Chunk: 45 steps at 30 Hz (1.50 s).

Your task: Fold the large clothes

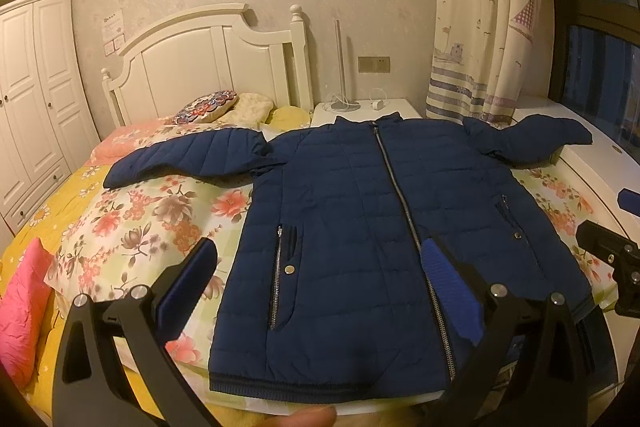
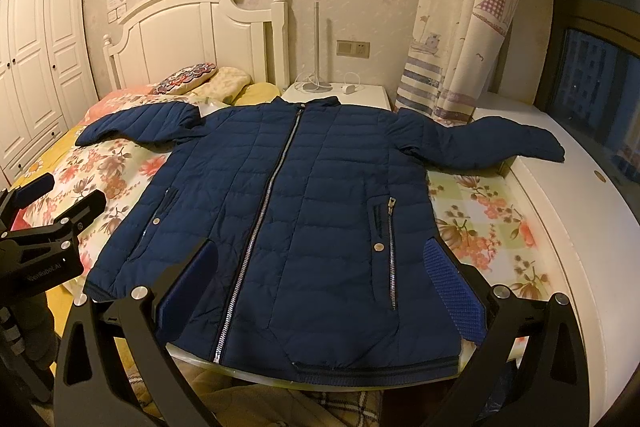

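The bed [image 1: 132, 211] carries the navy puffer jacket [image 1: 344, 227], zipped, front up, sleeves spread, seemingly ready for folding. Both claws, left claw [image 1: 320, 291] and right claw [image 2: 324, 283], hover near its hem with fingers apart, empty. Only the right view shows the far sleeve's cuff [image 2: 554, 151] resting on the white ledge [image 2: 580, 227].

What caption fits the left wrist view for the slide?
Open left tool hovers above a zipped navy puffer jacket spread flat, sleeves out, on a floral bedspread.

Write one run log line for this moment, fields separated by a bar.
stage: fold not begun | jacket: flat on bed, zipped, sleeves out | left tongs: open, empty | right tongs: open, empty
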{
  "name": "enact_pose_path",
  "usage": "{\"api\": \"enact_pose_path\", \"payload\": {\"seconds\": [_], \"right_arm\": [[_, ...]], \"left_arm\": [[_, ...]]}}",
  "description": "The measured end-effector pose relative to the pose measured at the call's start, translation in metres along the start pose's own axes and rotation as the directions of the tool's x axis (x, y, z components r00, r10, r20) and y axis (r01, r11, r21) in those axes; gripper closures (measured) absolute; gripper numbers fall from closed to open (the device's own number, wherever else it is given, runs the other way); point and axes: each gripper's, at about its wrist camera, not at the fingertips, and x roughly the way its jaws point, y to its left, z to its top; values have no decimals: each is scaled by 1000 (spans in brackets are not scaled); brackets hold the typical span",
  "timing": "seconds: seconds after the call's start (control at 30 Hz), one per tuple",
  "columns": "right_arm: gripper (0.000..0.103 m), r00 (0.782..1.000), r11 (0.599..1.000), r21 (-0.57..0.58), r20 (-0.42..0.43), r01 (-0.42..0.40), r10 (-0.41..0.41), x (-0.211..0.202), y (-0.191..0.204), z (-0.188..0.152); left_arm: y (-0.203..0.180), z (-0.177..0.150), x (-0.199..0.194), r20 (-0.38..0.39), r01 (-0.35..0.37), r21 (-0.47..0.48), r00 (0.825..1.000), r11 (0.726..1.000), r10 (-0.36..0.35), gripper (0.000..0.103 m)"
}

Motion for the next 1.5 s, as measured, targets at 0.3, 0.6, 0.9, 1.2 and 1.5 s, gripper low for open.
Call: {"api": "enact_pose_path", "payload": {"seconds": [0.3,0.6,0.9,1.2,1.5], "right_arm": [[4,1000,1000,1,-1,-2,2,0,0,0],[4,1000,1000,2,-3,-4,4,2,-1,2],[4,1000,1000,0,-3,-7,7,2,5,-5],[4,1000,1000,-1,-4,-10,10,3,5,-5],[4,1000,1000,1,-8,-10,10,5,6,-6]], "left_arm": [[-1,0,0,-1,-2,2,1000,1000,2,2],[-2,1,1,-4,-2,2,1000,1000,2,2],[-2,1,1,-5,-3,3,1000,1000,3,2],[-2,1,1,-7,-2,4,1000,1000,2,2],[2,-8,3,-15,0,5,1000,1000,0,2]]}}
